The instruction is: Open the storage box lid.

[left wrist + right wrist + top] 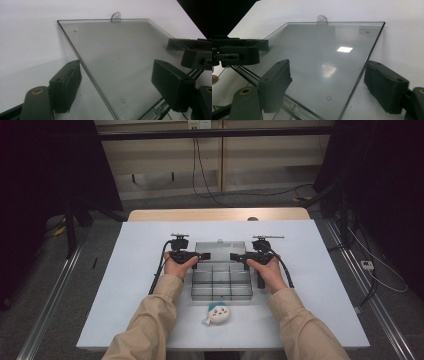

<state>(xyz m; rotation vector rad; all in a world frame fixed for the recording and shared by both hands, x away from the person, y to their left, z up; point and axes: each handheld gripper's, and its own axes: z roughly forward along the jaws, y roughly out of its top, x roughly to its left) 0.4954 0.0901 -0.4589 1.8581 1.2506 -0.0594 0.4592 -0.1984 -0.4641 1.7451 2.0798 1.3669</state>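
A clear plastic compartment box [221, 284] lies on the white table [135, 285], its lid [220, 249] swung flat onto the table behind it. My left gripper [202, 256] reaches in from the left over the lid's edge. My right gripper [234, 256] mirrors it from the right. In the left gripper view the lid [120, 50] has its left edge between the spread jaws of the left gripper [118, 87], and no pad touches it. In the right gripper view the lid [324, 57] has its right edge between the jaws of the right gripper [329, 85], also untouched.
A small white and blue plush toy [218, 314] lies in front of the box near the table's front edge. The lid has a small hanging tab [116, 17] on its far edge. Cables trail from both grippers. Dark stands flank the table.
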